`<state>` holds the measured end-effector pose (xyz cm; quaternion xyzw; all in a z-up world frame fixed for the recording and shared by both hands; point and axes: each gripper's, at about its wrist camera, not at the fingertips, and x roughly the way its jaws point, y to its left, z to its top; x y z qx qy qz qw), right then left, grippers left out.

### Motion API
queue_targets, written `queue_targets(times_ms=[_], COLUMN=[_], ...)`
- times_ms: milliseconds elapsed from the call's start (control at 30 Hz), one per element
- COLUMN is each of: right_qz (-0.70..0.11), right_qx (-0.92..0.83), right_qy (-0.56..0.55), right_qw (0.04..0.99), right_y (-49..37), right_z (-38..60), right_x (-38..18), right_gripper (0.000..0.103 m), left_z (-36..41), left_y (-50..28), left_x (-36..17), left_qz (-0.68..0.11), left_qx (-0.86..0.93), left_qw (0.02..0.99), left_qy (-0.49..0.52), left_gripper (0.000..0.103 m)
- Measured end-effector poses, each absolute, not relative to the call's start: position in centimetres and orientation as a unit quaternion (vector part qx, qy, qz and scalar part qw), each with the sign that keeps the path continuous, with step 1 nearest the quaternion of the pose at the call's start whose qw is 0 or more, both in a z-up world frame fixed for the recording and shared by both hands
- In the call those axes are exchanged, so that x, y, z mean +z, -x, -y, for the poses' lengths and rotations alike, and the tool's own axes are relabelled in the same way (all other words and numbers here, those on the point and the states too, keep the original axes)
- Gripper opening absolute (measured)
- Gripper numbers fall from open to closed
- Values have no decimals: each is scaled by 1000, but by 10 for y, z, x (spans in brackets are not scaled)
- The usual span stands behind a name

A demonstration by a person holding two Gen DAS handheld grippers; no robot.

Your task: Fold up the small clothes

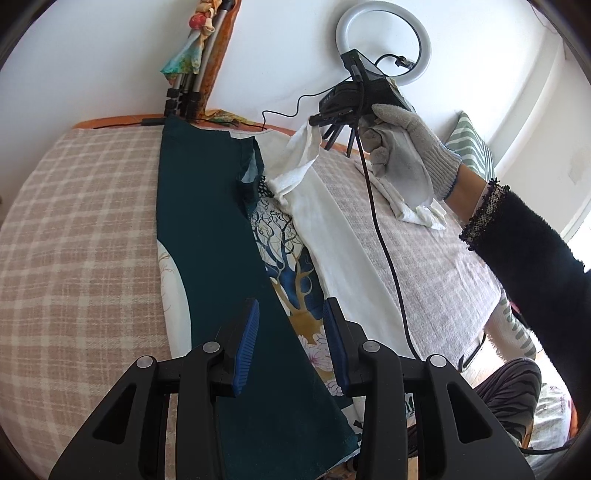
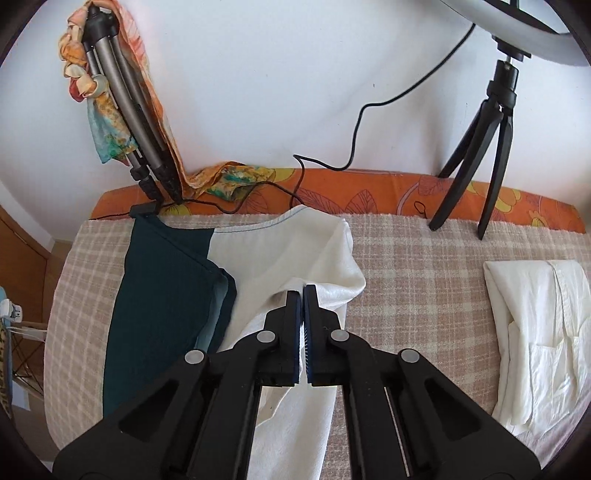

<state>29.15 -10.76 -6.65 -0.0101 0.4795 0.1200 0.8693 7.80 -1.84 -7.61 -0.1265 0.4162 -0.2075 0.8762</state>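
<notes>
Ring light cut off by the top edge; folded white cloth runs past the right edge; teal garment's near end hidden behind the left gripper.

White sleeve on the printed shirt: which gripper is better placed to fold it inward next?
Right. The right gripper is already shut on the white sleeve, lifted off the checked blanket. The left gripper hangs open over the teal fold, gripping nothing.

Both fisheye views are bright with even daylight; the plain white wall looks slightly washed out; shadows are soft; straight lines bow toward dark vignetted corners; focus stays sharp, softening only at the edges.
</notes>
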Motion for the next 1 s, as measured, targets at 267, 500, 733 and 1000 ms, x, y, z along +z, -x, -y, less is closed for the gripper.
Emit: queue_targets(times_ms=[267,500,733,1000], right_qz=[-477,-497,-496,-457], right_qx=[163,176,167,177], right_qy=[60,99,114,53], right_qw=[862,844,844,870], right_y=[-318,-337,-331,-260], right_z=[24,-20,-9,75], right_x=[-73,-110,-107,-34], right_gripper=[3,3,46,52], left_z=[5,4,1,0], left_y=[-79,-82,-82,-73], left_x=[-76,-80,-82,-78], left_qz=[-416,-426,-429,-420], left_qx=[-194,-196,-189,-183], left_qw=[876,870,870,877], left_qy=[145,152,155,143], left_gripper=[34,34,34,34])
